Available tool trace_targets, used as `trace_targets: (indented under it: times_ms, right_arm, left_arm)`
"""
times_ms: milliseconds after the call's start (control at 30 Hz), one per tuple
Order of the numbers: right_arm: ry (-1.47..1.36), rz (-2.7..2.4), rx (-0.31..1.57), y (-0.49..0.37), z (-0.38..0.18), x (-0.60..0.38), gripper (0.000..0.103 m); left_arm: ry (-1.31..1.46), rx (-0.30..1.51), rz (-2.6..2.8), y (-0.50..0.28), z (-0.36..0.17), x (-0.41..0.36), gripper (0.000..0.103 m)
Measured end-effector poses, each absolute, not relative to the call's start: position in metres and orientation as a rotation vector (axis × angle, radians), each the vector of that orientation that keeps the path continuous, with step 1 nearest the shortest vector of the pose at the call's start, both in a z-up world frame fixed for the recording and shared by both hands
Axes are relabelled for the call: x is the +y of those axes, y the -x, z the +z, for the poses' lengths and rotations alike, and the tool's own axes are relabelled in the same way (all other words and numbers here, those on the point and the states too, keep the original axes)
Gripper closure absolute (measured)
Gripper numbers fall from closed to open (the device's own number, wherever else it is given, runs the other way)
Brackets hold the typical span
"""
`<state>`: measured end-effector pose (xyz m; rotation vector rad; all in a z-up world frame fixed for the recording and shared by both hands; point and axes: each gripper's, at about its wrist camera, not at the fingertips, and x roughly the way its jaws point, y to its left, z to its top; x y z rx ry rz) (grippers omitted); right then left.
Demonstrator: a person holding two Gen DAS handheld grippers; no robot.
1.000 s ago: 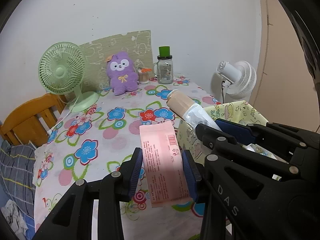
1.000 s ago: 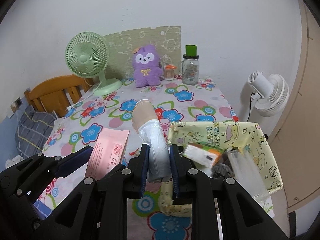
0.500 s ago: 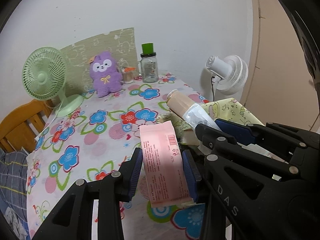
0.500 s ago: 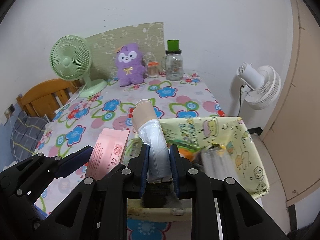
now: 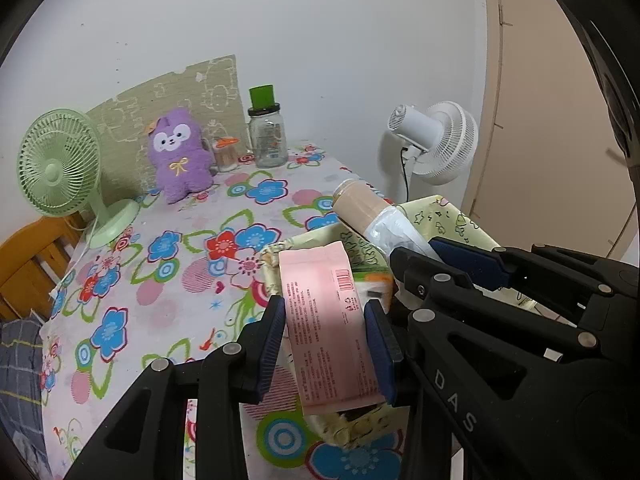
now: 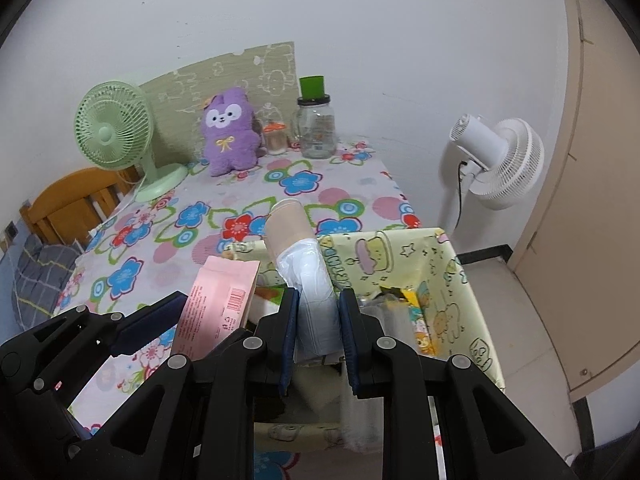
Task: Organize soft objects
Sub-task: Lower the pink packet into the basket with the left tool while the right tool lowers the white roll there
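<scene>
Left wrist view: compared with a second ago, the yellow fabric bin (image 5: 460,216) sits more squarely under both grippers, and the green desk fan (image 5: 60,168) and purple plush (image 5: 180,156) lie farther to the left. The left gripper (image 5: 326,344) has its fingers closed on a flat pink packet (image 5: 328,320), a glossy printed pouch with a barcode, held over the bin's near-left corner. In the right wrist view the right gripper (image 6: 318,332) is closed tight on a soft roll (image 6: 304,264), tan at the far end and wrapped in crinkled clear plastic, tilted above the bin's opening. The bin has limp printed cloth walls and already holds small packets (image 6: 416,316). It stands at the desk (image 5: 168,280) edge nearest the white floor fan (image 6: 496,160); the flowered cloth to the left is bare and open. A glass jar (image 5: 268,140) stands at the back wall.
</scene>
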<state>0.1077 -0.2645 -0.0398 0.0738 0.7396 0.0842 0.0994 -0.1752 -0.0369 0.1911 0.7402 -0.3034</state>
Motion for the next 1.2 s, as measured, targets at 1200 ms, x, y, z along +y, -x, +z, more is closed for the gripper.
trace_targets:
  times_ms: [1200]
  right_arm:
    - [-0.096,-0.031,0.795,-0.134,-0.069,-0.313,0.08]
  left_arm:
    - [-0.224,0.787,-0.384,-0.135,-0.063,-0.211,0.034]
